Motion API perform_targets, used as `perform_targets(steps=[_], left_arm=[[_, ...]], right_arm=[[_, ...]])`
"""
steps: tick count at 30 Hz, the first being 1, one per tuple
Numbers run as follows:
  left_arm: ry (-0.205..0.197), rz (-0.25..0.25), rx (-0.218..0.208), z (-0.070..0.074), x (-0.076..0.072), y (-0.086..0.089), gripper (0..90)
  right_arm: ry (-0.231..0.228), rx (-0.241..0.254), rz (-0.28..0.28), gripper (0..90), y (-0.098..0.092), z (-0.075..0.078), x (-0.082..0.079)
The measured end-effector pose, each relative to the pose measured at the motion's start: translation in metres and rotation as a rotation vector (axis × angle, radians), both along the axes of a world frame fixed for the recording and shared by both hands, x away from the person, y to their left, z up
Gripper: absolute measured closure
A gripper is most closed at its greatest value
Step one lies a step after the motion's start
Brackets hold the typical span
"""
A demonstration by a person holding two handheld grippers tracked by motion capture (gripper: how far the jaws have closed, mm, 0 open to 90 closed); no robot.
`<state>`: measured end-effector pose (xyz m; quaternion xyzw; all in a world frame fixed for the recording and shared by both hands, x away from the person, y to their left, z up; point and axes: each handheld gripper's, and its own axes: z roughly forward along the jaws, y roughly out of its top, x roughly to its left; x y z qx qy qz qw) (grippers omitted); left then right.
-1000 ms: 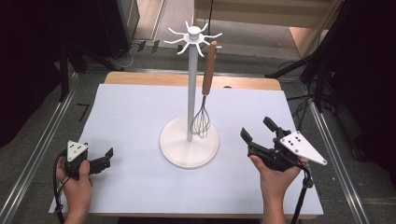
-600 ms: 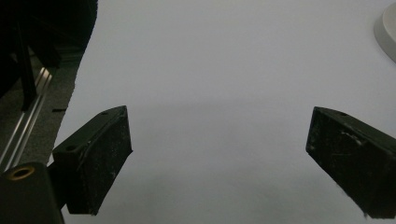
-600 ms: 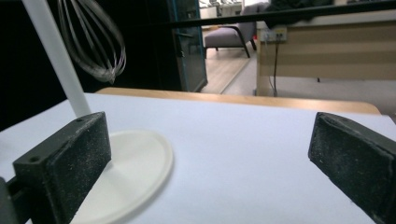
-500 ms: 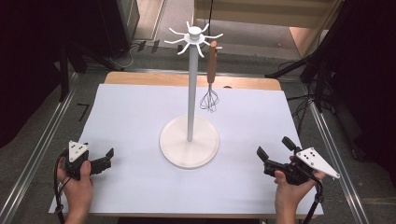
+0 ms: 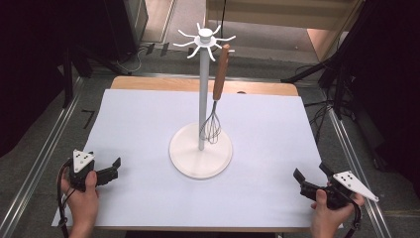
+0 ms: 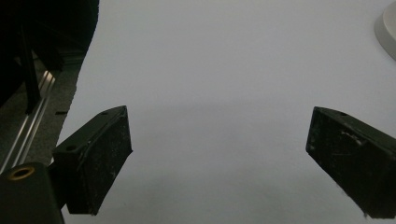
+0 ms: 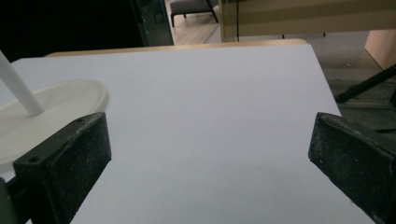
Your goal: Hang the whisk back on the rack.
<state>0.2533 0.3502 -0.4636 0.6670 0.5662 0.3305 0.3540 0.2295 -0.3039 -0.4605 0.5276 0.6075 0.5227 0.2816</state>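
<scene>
Your right gripper (image 5: 313, 177) rests low over the near right corner of the white table sheet (image 5: 138, 124), its jaws spread wide with nothing between them; they have just been opening, and in the right gripper view the right gripper (image 7: 208, 163) frames bare sheet, with the edge of the stand's round base (image 7: 56, 112) at the left. Your left gripper (image 5: 113, 169) sits at the near left corner, jaws likewise parted and empty; in the left gripper view the left gripper (image 6: 219, 158) looks across plain white sheet, with a sliver of the base at the upper right. The wire whisk (image 5: 214, 116) hangs by its brown wooden handle (image 5: 221, 69) from a hook arm of the white utensil stand (image 5: 203, 99) at the table's centre, its wire head just above the base (image 5: 198, 158) and close beside the post. The whisk lies well apart from both sets of fingers, farther up the table and between the two grippers, touched by neither.
</scene>
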Motion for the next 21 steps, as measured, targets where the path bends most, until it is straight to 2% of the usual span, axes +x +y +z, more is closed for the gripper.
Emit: perform_targets(steps=[1,3,6,8,10,13,17,21], left_arm=[[0.0,0.0,0.003,0.0,0.0,0.0,7.2],[0.0,0.0,-0.001,0.0,0.0,0.0,7.2],[0.0,-0.001,-0.005,0.0,0.0,0.001,7.2],[-0.001,-0.001,-0.005,0.0,0.0,0.001,7.1],[-0.004,0.0,-0.011,0.0,0.0,0.001,7.2],[-0.003,0.0,-0.014,0.0,0.0,0.001,7.2],[0.001,0.0,-0.022,0.0,0.0,0.002,7.2],[0.003,0.002,-0.028,0.0,0.0,0.003,7.1]], right_arm=[[0.018,-0.001,-0.017,0.0,-0.008,-0.005,-0.002],[0.029,0.001,-0.024,0.0,-0.01,-0.006,-0.003],[0.052,-0.037,-0.066,0.0,-0.024,-0.013,-0.008],[0.063,-0.03,-0.078,0.0,-0.029,-0.018,-0.01],[0.064,-0.021,-0.084,0.0,-0.032,-0.022,-0.012],[0.069,0.019,-0.094,0.0,-0.036,-0.027,-0.013],[0.07,0.003,-0.093,0.0,-0.034,-0.028,-0.012],[0.062,0.017,-0.091,0.0,-0.035,-0.028,-0.013]])
